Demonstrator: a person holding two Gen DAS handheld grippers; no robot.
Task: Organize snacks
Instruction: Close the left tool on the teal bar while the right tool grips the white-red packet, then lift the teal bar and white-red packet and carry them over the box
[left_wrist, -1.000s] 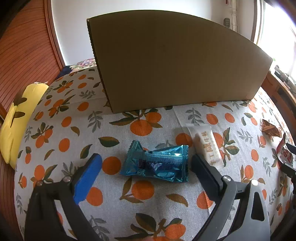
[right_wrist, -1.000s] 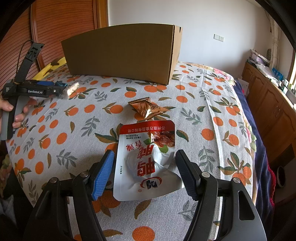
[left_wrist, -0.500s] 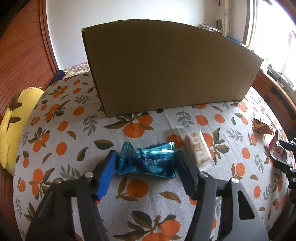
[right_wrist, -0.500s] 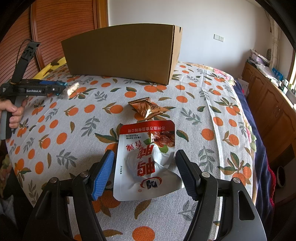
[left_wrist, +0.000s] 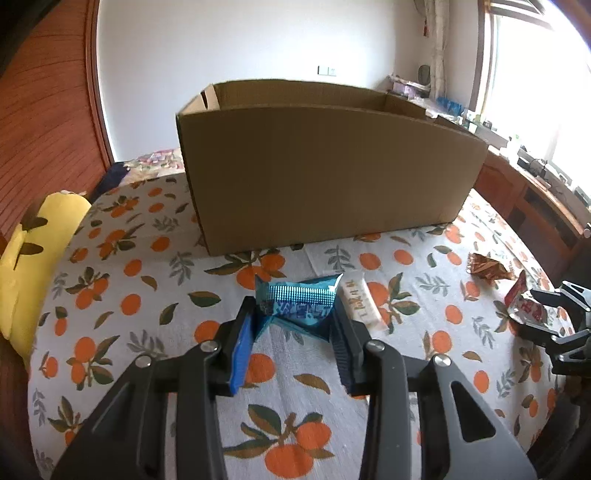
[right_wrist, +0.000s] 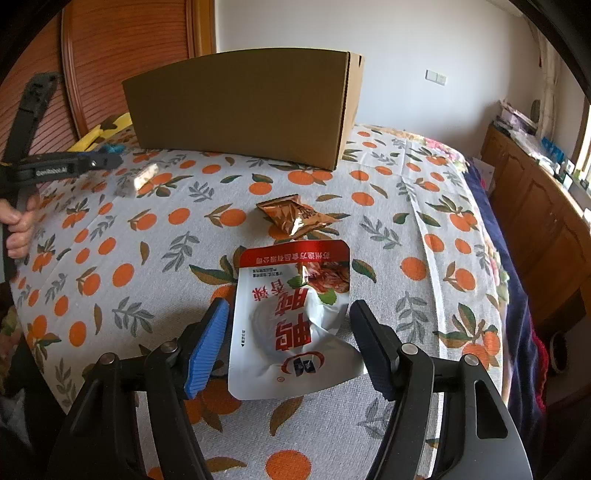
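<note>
Two hand-held grippers, left hand-held gripper (left_wrist: 295, 325) clamping crumpled blue packet (left_wrist: 299, 306)

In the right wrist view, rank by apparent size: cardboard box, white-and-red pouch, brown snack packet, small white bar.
1. cardboard box, largest though farthest.
2. white-and-red pouch, lying between the open fingers of the right hand-held gripper; nearness inflates it.
3. brown snack packet.
4. small white bar, smallest; it also lies farther off, so its true size against the packet is unsure.
</note>
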